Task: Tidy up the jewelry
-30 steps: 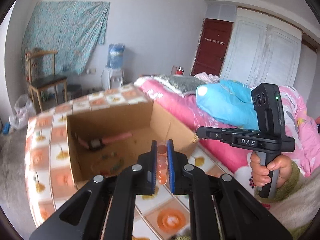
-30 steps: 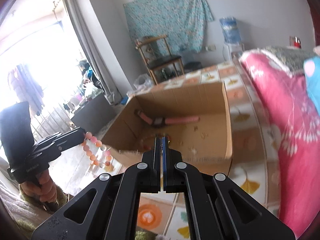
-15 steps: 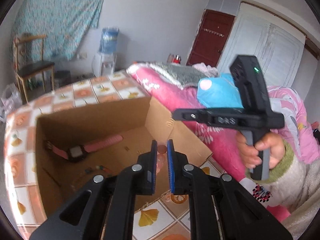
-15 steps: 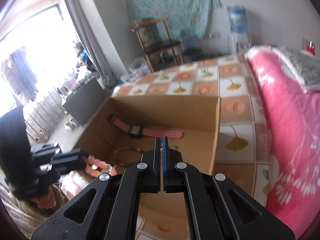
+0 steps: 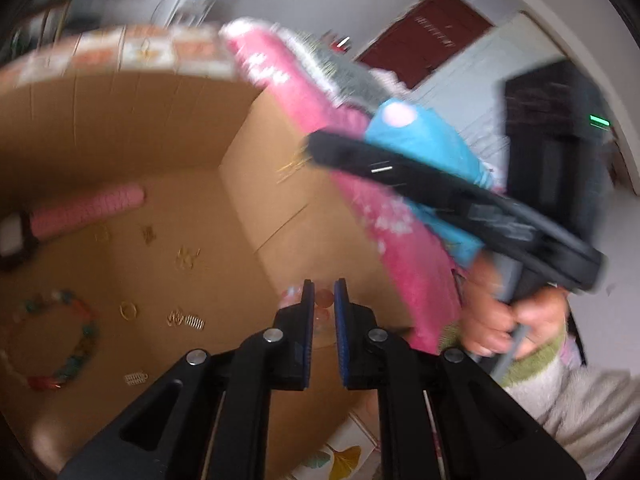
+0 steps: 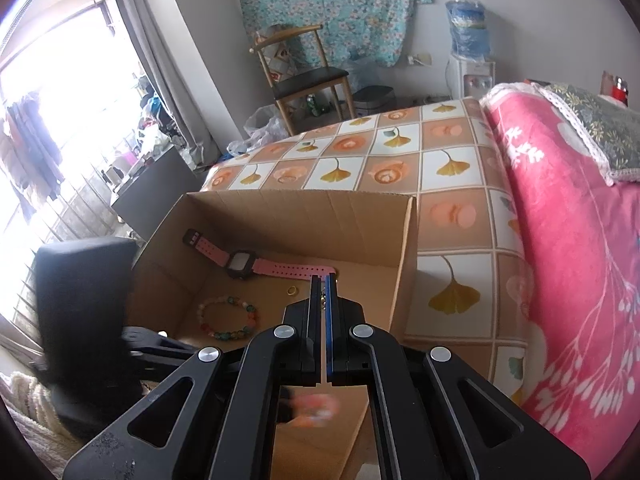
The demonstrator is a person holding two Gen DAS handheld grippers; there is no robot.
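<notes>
I see the cardboard box (image 6: 362, 216) open at the top on the tiled bed cover (image 6: 448, 168), its right wall just beside the pink blanket (image 6: 568, 248). The box interior offers the free room; bare cover lies beyond its far wall.

The left gripper (image 5: 323, 298) stands over the right part of the box. Its fingers are nearly closed, clamped on a string of pink beads (image 5: 322, 300) that shows in the narrow gap and beside the left finger. The right gripper (image 6: 322, 280) points down into the box with its pads pressed together; I see something small and gold at their tips but cannot tell whether it is gripped.

The right wrist view shows the box floor sharply: a pink-strapped watch (image 6: 256, 264) near the far wall, a multicoloured bead bracelet (image 6: 228, 318) nearer, a gold ring (image 6: 292, 291) between them. The left wrist view is blurred, yet it alone shows small gold pieces (image 5: 184, 320) scattered on the floor and the hand (image 5: 508, 320) holding the right gripper's handle.
</notes>
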